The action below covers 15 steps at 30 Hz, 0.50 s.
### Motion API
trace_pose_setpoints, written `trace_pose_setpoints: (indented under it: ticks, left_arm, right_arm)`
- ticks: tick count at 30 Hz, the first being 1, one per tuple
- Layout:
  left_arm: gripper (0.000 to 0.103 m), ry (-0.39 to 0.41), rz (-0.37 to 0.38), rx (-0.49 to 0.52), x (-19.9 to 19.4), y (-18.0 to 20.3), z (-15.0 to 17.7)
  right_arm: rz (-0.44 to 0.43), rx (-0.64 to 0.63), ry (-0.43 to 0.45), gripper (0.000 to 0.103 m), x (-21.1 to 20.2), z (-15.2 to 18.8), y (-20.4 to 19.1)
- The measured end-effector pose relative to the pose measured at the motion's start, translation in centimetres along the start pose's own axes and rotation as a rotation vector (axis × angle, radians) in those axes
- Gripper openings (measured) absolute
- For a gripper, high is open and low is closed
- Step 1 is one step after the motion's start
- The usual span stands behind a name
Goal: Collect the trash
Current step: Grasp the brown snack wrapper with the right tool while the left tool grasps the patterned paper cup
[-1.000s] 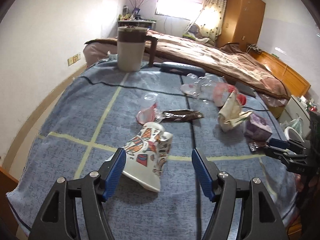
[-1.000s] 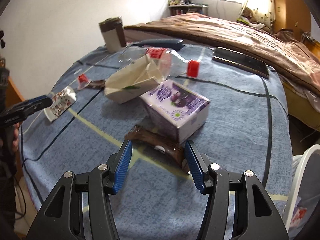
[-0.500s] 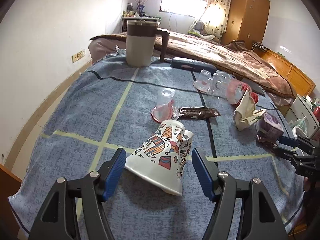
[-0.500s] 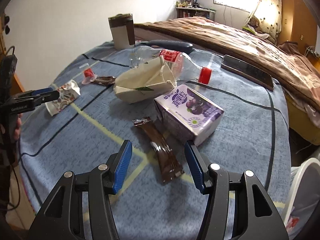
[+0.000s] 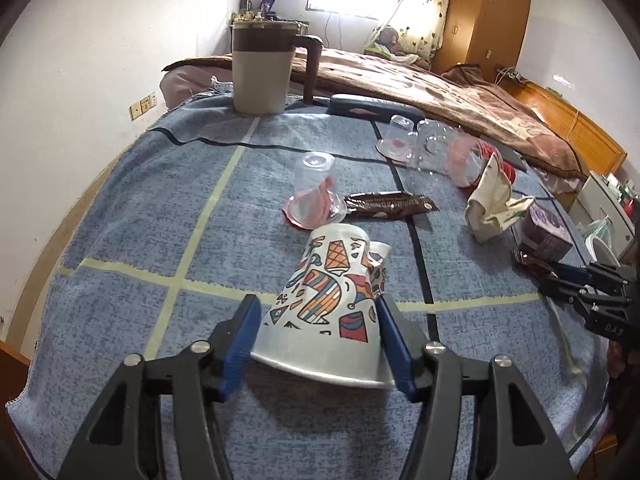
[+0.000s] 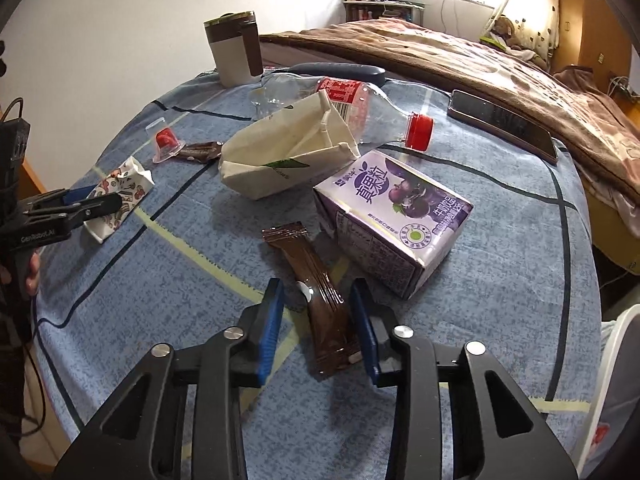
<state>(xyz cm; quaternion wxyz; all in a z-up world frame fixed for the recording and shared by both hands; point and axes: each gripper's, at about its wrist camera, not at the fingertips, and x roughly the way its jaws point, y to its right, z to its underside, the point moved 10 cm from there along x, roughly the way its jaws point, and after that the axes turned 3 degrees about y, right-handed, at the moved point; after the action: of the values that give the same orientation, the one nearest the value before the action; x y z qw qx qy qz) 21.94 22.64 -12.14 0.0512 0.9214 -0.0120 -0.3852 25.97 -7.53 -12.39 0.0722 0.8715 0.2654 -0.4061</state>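
Note:
A crushed patterned paper cup lies on its side on the blue cloth. My left gripper is closing and its blue pads press both sides of the cup; the right wrist view shows the same gripper holding the cup. A brown snack wrapper lies lengthwise between the jaws of my right gripper, which are closing. A gap still shows beside its left pad. In the left wrist view the right gripper is at the far right.
A purple drink carton, a cream paper bag, a plastic bottle, a jelly cup and a second wrapper lie around. A jug and a phone sit farther back. A white bin rim shows at right.
Both pairs of jaws have narrowed: the left onto the paper cup, the right towards the brown wrapper. The wrapper now lies lengthwise between the right jaws.

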Motion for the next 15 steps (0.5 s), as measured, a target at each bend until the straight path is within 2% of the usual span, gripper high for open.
trace_pose_setpoints:
  ticks: [4,15]
  left_arm:
    - [0.059,0.0,0.001,0.006,-0.1,0.5,0.0]
    - [0.05,0.013,-0.003,0.029,-0.5,1.5,0.1]
  right_arm:
    - [0.0,-0.006,0.004,0.023,-0.1,0.0,-0.2]
    - [0.009,-0.011,0.028,0.02,-0.5,-0.1,-0.4]
